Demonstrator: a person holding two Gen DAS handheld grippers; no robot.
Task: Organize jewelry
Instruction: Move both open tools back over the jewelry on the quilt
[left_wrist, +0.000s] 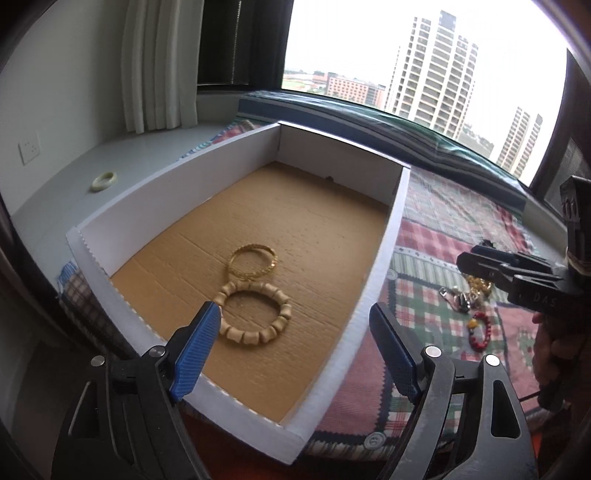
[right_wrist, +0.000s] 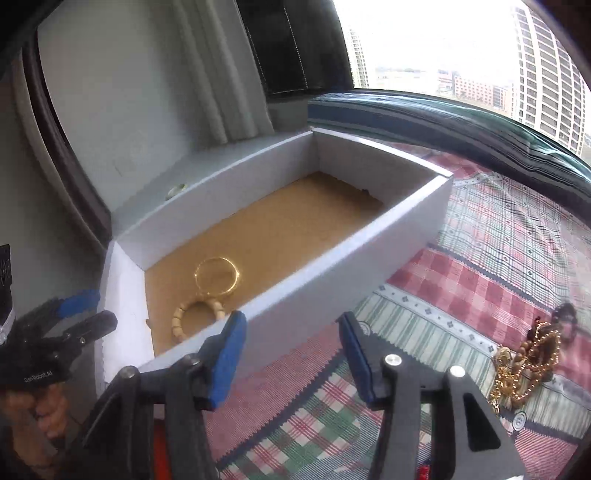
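A shallow white cardboard box (left_wrist: 388, 236) with a brown corrugated floor sits on a plaid quilt (left_wrist: 450, 221) beside a window. Near the box's close end lie two pieces of jewelry: a gold bangle (left_wrist: 252, 264), and just nearer than it, touching its rim, a bracelet of pale wooden beads (left_wrist: 255, 314). The left tool (left_wrist: 295, 345) hovers over this near end with its blue pads spread wide and nothing between them; the beaded bracelet lies below, close to the left pad. The right tool (right_wrist: 291, 356) hangs over the quilt at the box's right wall, its pads also apart and empty. To the right on the quilt lies a loose heap of jewelry (right_wrist: 528, 363), gold chains and brown beads. A pale green ring (left_wrist: 104, 181) rests on the grey ledge left of the box.
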